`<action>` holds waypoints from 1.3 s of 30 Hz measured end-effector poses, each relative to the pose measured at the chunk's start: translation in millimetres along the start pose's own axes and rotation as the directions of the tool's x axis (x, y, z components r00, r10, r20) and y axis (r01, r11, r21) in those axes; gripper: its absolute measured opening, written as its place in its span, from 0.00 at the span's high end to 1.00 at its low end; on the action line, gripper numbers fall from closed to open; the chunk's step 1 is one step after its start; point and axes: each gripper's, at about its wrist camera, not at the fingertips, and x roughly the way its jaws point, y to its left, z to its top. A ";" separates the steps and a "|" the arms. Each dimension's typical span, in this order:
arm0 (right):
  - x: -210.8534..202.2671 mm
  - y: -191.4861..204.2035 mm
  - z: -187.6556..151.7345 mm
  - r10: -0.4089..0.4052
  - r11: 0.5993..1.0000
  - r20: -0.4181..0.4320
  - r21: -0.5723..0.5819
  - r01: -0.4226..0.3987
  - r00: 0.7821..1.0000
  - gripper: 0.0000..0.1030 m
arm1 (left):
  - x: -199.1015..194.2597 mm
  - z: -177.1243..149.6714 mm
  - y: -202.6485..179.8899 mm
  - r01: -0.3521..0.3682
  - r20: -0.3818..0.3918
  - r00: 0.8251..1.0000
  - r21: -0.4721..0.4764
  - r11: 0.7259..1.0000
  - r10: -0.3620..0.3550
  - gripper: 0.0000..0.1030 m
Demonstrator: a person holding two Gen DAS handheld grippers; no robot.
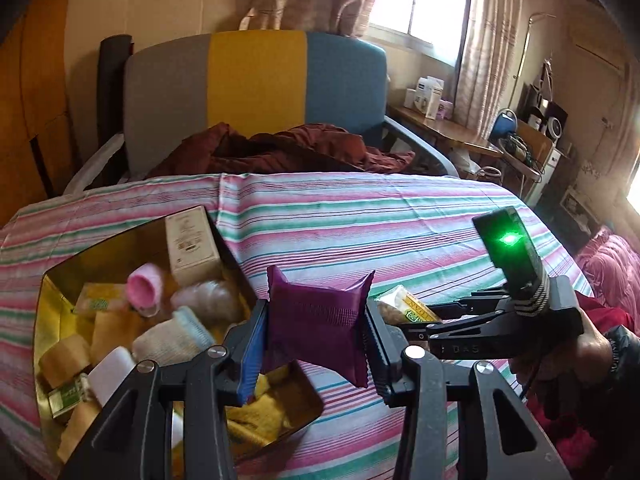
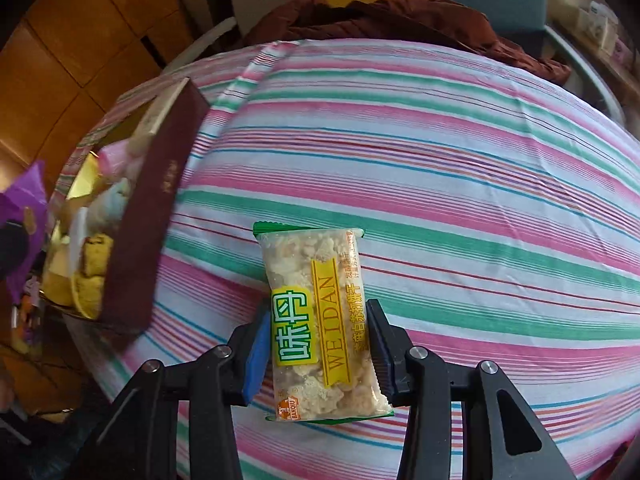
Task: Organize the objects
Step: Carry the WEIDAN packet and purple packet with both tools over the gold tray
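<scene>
1. Two packets are in my grip at once, and the biggest risk I see is the box (image 1: 68,280): it sits at the table edge at about 8 o'clock in the left wrist view, already heaped, so a dropped packet could slide off the pile or over the low wall onto the striped cloth (image 1: 360,208).
2. Inside the box I make out a pale carton (image 1: 192,244) standing at 12 o'clock, a pink cup-like piece (image 1: 142,288) just beside it, pale rolled pieces at the centre, and tan blocks and yellow wrappers toward 7 o'clock. Motion blur hides finer detail.
3. My left gripper (image 1: 316,332) is clamped on the purple packet (image 1: 318,316), which hangs above the box's near right corner; it bulges between the pads, so I judge it could squirt out if I tilt.
4. My right gripper (image 2: 318,352) pinches the snack packet (image 2: 316,320) at its lower half, above bare cloth, with the box at 9 o'clock. Slick film and an off-centre hold could let it swing or slip.
</scene>
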 end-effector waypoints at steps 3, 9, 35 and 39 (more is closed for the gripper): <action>-3.7 13.6 0.2 0.021 1.000 0.012 -0.005 -0.021 1.000 0.56 | -2.5 -3.6 8.2 -0.004 -0.001 1.000 -0.017 1.000 0.004 0.56; -7.5 44.1 1.8 0.060 0.998 0.037 -0.016 -0.059 0.998 0.56 | -10.7 -15.4 29.2 -0.003 -0.001 1.000 -0.064 0.998 0.003 0.56; -21.9 222.5 41.0 0.282 0.926 0.074 -0.283 -0.251 0.956 0.56 | -75.2 -58.4 192.3 -0.140 0.045 0.984 -0.400 0.906 0.172 0.56; -14.2 237.3 51.0 0.290 0.922 0.063 -0.287 -0.261 0.955 0.56 | -73.8 -55.0 195.9 -0.141 0.051 0.983 -0.398 0.906 0.175 0.56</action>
